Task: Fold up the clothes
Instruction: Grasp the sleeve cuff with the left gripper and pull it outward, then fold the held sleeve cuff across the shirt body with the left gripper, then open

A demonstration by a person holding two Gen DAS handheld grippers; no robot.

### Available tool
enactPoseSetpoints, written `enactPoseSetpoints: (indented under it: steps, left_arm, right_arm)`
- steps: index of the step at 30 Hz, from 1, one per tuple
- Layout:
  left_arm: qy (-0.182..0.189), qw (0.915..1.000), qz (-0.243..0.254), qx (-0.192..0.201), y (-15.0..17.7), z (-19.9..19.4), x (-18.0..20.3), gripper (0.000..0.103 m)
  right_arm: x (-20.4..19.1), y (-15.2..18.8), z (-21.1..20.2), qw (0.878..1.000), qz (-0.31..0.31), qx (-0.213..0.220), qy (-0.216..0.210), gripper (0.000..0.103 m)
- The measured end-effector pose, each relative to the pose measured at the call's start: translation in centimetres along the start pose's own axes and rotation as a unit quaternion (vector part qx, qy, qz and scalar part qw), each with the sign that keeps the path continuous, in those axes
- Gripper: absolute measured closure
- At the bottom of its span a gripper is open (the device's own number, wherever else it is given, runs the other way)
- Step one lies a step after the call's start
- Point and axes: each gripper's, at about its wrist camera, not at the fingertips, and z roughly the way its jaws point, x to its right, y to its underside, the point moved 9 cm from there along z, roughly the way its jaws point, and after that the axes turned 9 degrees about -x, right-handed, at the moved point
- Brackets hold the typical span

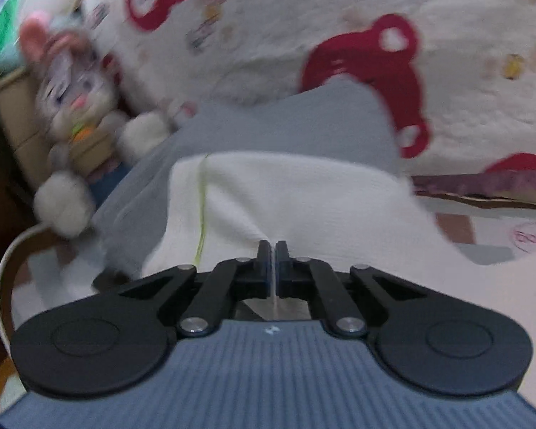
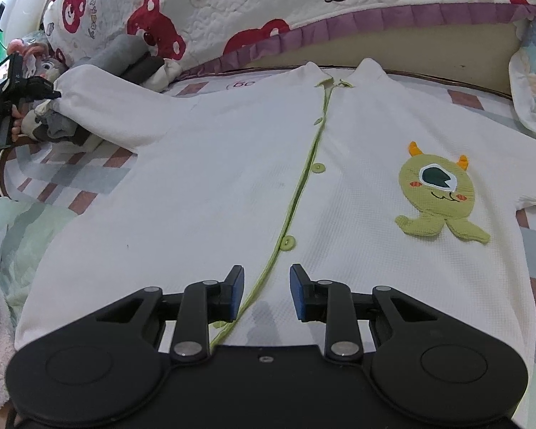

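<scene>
Left gripper (image 1: 272,250): clenched on the cuff end of the white shirt's (image 2: 232,178) sleeve (image 1: 268,193), cloth pinched between the pads and bunched just ahead of them. View is motion-blurred. A grey garment (image 1: 268,125) lies beyond the sleeve; a plush rabbit (image 1: 71,107) sits ahead to my left, and the bear-print quilt (image 1: 375,18) fills the far side.

Right gripper (image 2: 267,293): released, jaws apart, hovering over the shirt's lower front near the hem, not touching cloth as far as I can tell. Green placket trim (image 2: 296,193) runs forward from between the fingers toward the collar (image 2: 336,75). Shirt lies flat, front up, on the bed (image 2: 53,178). Green monster patch (image 2: 436,193) ahead to my right. Sleeve stretches far ahead-left, where the other gripper holds its end.
</scene>
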Motion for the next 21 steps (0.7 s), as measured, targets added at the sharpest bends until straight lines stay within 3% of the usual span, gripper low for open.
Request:
enactPoseSetpoints:
  steps: [5,10,13,16,17,21]
  left_arm:
    - [0.072,0.9971,0.007,0.025,-0.4,-3.7,4.4,0.102]
    - [0.143,0.9883,0.015,0.05,-0.8,-7.8,9.0,0.102]
    - [0.21,0.975,0.04,0.059,0.0,-11.0,15.3,0.102]
    - [0.29,0.9542,0.053,0.05,2.7,-13.6,22.0,0.102]
    - [0.313,0.947,0.057,0.043,3.8,-14.3,24.1,0.102]
    - [0.331,0.938,0.061,-0.081,11.2,-11.4,30.8,0.093]
  right_arm:
    - [0.3,0.2,-0.3,1.0,0.006,0.005,0.002,0.07]
    - [1.0,0.5,-0.3,1.0,0.017,0.005,0.001,0.069]
    - [1.1,0.4,-0.1,1.0,0.025,0.004,-0.001,0.069]
    - [0.6,0.5,0.2,1.0,0.021,0.001,-0.005,0.069]
    - [0.5,0.6,0.3,1.0,0.02,-0.002,-0.007,0.069]
    - [0.3,1.1,1.3,0.999,0.025,-0.017,-0.013,0.069]
